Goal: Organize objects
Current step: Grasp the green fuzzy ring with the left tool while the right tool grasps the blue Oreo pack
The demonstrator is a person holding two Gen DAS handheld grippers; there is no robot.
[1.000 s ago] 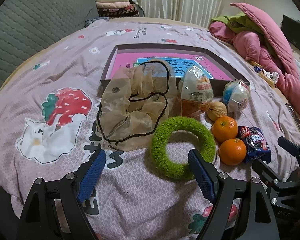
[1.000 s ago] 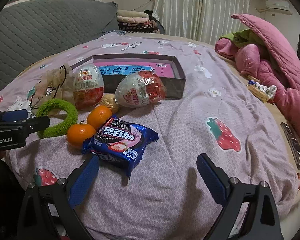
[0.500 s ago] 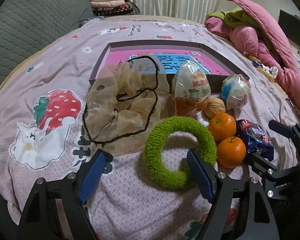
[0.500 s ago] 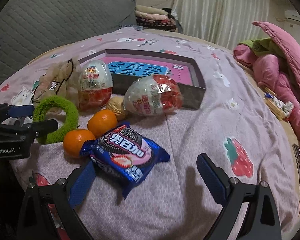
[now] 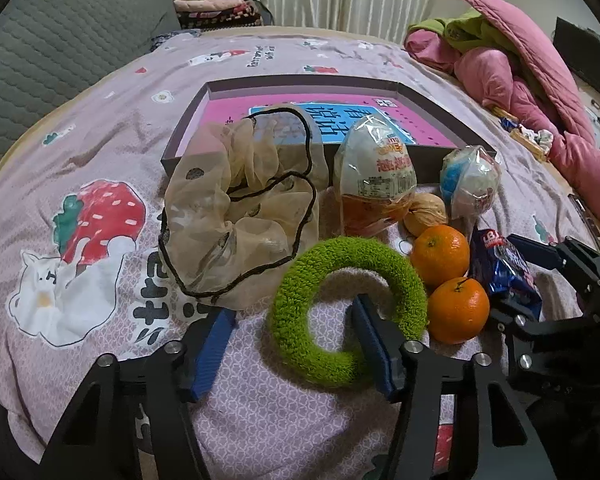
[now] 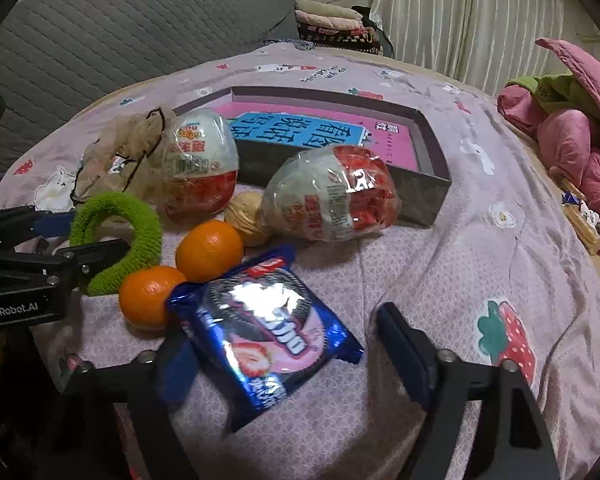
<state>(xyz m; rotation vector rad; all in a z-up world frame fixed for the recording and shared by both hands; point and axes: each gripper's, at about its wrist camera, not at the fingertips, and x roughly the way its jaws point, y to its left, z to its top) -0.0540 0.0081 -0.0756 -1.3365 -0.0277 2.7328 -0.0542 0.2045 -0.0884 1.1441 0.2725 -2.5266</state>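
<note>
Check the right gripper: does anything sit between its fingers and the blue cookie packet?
Nothing visible does. The right gripper is open with the blue cookie packet already lying between its fingers. The nearer orange touches the packet's left edge, outside the gap.

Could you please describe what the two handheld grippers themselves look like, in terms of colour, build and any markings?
Both the left gripper and the right gripper are matte black, open-frame linkages joined by silver bolts. Each carries two flat blue fingertip pads. Seen from the right wrist camera, the left gripper's body bears white "GenRobot.AI" lettering. No cables or sleeves are visible.
</note>
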